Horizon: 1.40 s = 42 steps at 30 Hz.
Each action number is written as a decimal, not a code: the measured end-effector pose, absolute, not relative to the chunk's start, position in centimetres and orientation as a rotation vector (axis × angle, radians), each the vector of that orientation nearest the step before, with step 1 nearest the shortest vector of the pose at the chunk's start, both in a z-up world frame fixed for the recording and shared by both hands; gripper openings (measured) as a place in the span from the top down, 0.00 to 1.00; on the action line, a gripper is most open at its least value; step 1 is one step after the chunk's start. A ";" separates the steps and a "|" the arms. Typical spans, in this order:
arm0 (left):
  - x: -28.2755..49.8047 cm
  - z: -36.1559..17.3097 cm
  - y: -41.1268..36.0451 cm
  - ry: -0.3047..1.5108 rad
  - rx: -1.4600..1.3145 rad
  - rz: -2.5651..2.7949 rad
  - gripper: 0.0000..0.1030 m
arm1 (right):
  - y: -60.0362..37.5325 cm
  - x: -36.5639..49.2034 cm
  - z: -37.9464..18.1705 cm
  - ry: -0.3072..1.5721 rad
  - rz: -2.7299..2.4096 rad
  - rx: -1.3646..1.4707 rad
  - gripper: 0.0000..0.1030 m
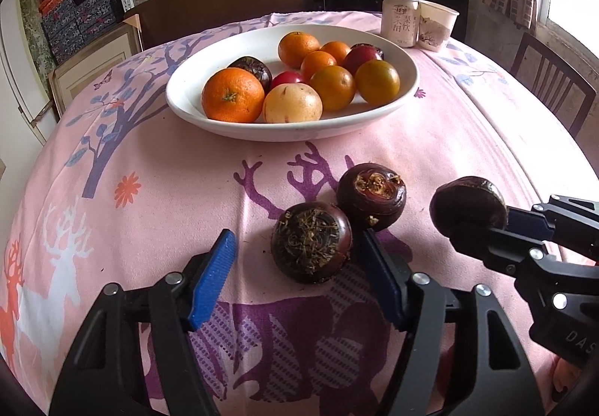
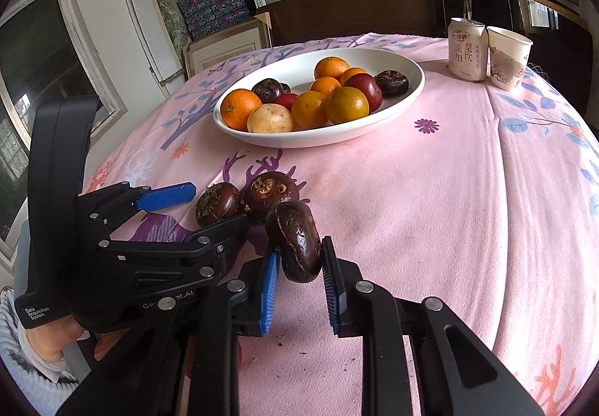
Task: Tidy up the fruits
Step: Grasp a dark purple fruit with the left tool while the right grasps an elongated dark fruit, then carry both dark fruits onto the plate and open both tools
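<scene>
Two dark brown water chestnuts lie on the pink tablecloth: a near one [image 1: 311, 242] [image 2: 217, 204] and a far one [image 1: 371, 196] [image 2: 270, 192]. My left gripper [image 1: 297, 259] [image 2: 209, 204] is open, its blue pads either side of the near chestnut. My right gripper [image 2: 299, 275] [image 1: 483, 219] is shut on a third water chestnut [image 2: 297, 242] [image 1: 468, 204], held just above the cloth. A white oval bowl [image 1: 187, 98] [image 2: 411, 94] farther back holds oranges, red fruits, a pale round fruit and more water chestnuts.
A drink can [image 1: 400, 19] [image 2: 467, 48] and a paper cup [image 1: 437, 25] [image 2: 507, 57] stand behind the bowl at the right. A wooden chair [image 1: 550, 83] stands by the table's right edge. Shelves with boxes fill the back wall.
</scene>
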<state>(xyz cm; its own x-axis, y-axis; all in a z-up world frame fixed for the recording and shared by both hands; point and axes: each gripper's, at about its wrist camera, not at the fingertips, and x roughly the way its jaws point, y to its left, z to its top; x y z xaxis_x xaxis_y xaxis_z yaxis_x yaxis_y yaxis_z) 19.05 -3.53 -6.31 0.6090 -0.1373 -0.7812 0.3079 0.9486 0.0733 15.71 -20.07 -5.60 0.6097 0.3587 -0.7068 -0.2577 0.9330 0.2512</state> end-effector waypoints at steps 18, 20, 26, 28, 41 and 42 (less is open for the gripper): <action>17.2 -5.7 -3.7 0.832 0.239 -0.292 0.60 | -19.6 13.4 -4.0 0.738 0.307 0.044 0.78; 17.0 -5.4 -3.4 0.819 0.233 -0.280 0.60 | -19.4 12.7 -3.5 0.709 0.302 0.022 0.78; 16.1 -4.6 -2.1 0.797 0.189 -0.250 0.60 | -18.8 11.2 -2.6 0.643 0.296 -0.032 0.78; 15.6 -4.3 -1.7 0.789 0.179 -0.241 0.60 | -18.7 10.8 -2.3 0.623 0.291 -0.051 0.78; 13.0 -1.5 -0.2 0.708 0.121 -0.215 0.61 | -18.5 9.2 -1.5 0.549 0.264 -0.086 0.78; 12.9 -1.0 -0.1 0.700 0.120 -0.215 0.61 | -18.5 9.1 -1.2 0.537 0.266 -0.085 0.78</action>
